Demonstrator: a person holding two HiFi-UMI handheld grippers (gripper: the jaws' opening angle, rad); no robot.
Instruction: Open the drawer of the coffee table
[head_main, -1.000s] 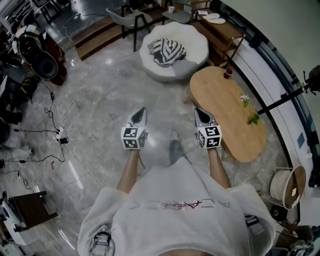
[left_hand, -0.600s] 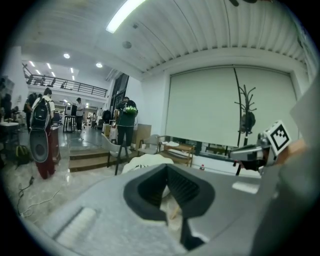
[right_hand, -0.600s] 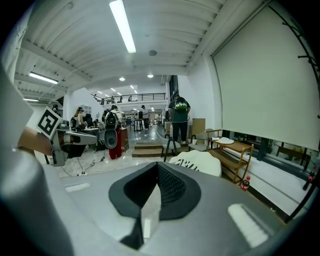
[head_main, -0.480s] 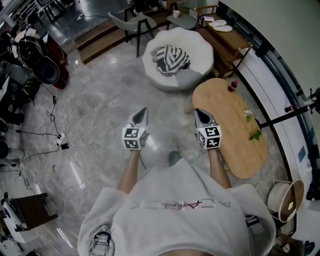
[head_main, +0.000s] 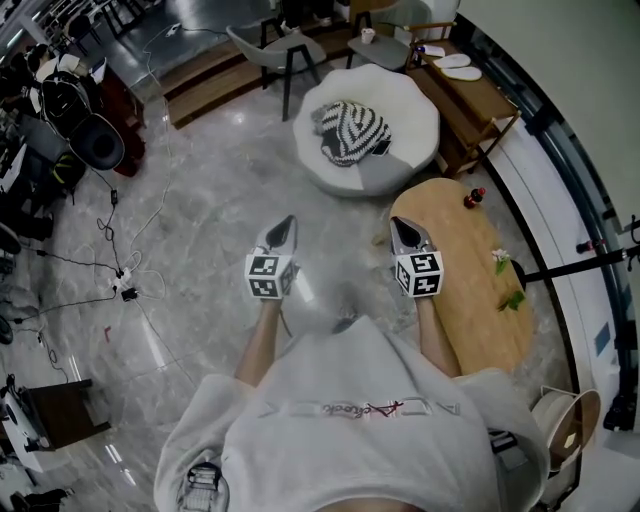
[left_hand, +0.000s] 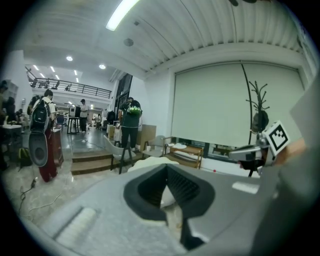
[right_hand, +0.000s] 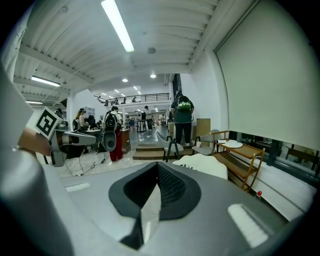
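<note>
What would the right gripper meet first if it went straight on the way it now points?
The right gripper would probably meet the pouf, or the floor just short of it; depth is unclear. The table lies to its right.

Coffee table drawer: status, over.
Left gripper and right gripper shut, empty. Coffee table beside right gripper, untouched; drawer not in view. White pouf beyond it.
</note>
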